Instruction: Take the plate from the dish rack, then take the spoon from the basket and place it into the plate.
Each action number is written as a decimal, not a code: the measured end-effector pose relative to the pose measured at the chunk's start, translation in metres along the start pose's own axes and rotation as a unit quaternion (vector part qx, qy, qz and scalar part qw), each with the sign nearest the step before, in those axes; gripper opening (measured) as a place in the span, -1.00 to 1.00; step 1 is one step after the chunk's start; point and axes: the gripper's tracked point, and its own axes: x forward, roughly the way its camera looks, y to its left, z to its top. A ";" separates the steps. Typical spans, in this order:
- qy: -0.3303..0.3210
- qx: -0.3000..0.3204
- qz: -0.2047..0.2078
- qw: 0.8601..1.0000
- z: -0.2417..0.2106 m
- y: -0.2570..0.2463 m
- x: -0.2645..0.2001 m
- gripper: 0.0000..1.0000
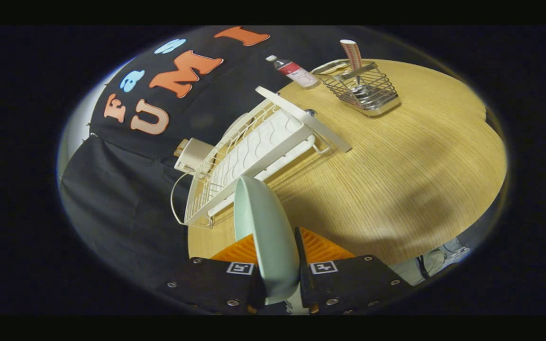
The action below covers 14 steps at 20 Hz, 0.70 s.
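Note:
A pale green plate [266, 232] stands on edge between my two fingers, and my gripper [275, 265] is shut on its rim. The plate is lifted clear of the white wire dish rack [254, 156], which lies just beyond it on the wooden table [396, 166]. Farther off stands a wire basket [365, 90] with a spoon [359, 87] inside it, only partly visible through the wires. The whole view is tilted.
A small bottle with a red label [294, 71] stands beside the basket at the table's far edge. A striped cup [351, 53] rises from behind the basket. A white box with a cord [191, 155] sits past the rack's far end.

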 end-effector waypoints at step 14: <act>-0.110 -0.109 -0.101 0.983 0.080 -0.064 -0.042 0.82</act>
